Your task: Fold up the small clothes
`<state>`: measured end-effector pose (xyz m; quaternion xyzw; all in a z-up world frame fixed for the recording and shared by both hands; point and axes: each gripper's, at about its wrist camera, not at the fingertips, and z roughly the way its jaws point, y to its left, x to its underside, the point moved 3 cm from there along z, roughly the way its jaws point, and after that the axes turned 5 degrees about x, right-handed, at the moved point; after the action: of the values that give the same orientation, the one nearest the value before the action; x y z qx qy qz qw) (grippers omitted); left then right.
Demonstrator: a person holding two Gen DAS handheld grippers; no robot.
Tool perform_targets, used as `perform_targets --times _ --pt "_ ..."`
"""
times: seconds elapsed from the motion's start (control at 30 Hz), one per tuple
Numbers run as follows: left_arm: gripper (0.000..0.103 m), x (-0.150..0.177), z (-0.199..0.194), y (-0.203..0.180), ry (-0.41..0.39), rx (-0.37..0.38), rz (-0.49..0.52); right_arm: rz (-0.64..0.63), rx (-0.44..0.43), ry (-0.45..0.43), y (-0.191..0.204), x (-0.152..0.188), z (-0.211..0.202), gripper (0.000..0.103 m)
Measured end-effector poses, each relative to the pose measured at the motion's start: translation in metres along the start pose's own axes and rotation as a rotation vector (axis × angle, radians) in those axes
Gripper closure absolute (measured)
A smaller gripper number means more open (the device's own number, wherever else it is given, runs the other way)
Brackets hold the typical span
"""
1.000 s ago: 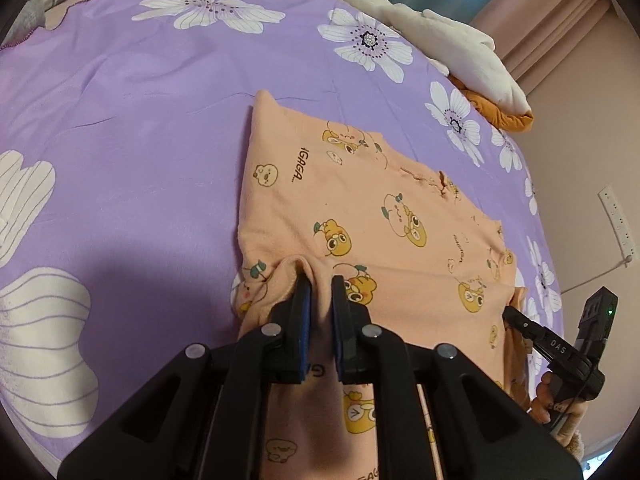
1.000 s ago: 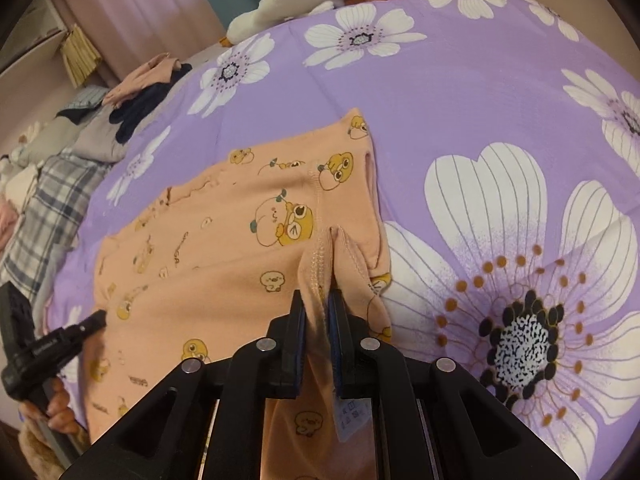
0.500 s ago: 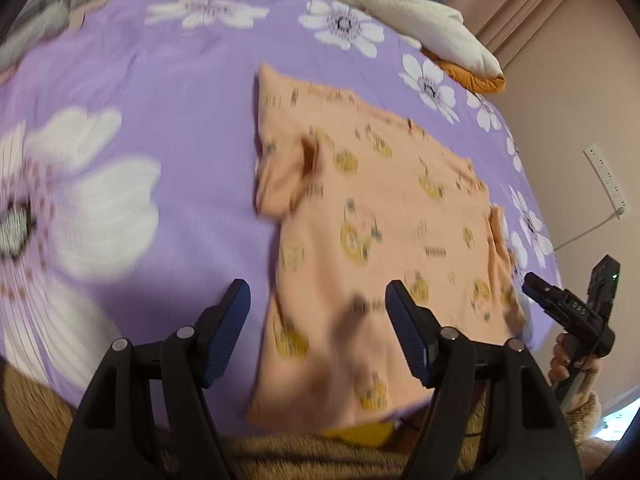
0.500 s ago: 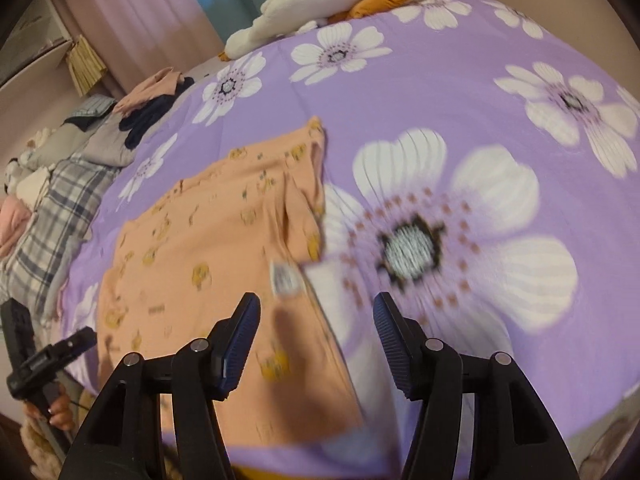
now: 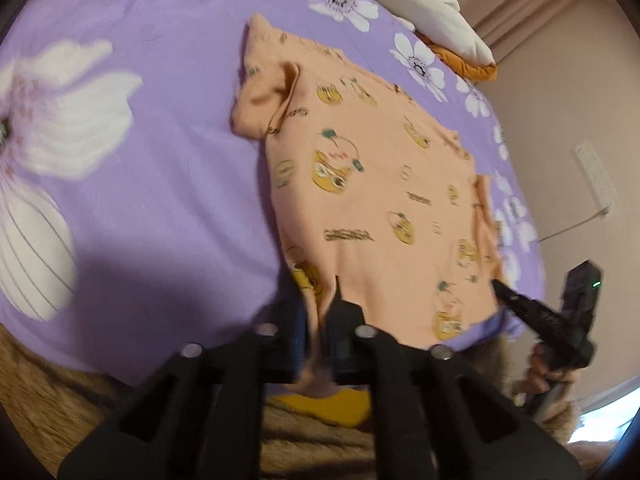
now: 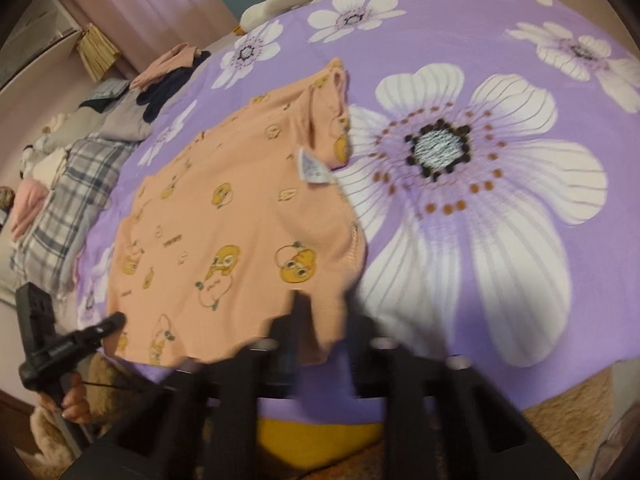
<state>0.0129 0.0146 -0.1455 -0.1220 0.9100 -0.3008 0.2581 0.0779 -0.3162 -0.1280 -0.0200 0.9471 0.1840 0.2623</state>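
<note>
Peach shirt [image 5: 372,184] lies spread flat on your purple flowered bedspread [image 5: 132,168], hem at the near edge | your left gripper [image 5: 318,332] is clenched on the hem's left corner | your right gripper [image 6: 320,332] is closing, hem's right corner between its jaws, pinched.

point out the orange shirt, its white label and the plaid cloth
orange shirt [image 5: 372,184], left wrist view, middle of the printed front
white label [image 6: 313,167], right wrist view, centre of the tag at the side seam
plaid cloth [image 6: 68,200], right wrist view, checked middle
</note>
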Motion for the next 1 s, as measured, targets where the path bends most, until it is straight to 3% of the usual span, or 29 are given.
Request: perform_targets --times 0.1,0.47,0.6,0.73,1.0 --pt "0.097 0.001 -0.011 -0.006 -0.020 -0.042 0.028 0.004 -0.015 -0.036 0.004 -0.002 -0.012 0.092" --pt "0.097 0.003 -0.114 -0.077 -0.194 0.107 0.211 -0.054 -0.125 -0.271 0.029 -0.005 -0.115 0.093" --pt "0.097 0.012 -0.125 -0.082 -0.195 0.071 0.248 -0.046 -0.186 -0.331 0.036 -0.004 -0.139 0.093" --pt "0.097 0.021 -0.135 -0.075 -0.188 0.059 0.225 -0.048 -0.169 -0.361 0.037 0.002 -0.149 0.093" --pt "0.097 0.022 -0.133 -0.072 -0.188 0.051 0.206 -0.031 -0.134 -0.328 0.031 0.005 -0.142 0.093"
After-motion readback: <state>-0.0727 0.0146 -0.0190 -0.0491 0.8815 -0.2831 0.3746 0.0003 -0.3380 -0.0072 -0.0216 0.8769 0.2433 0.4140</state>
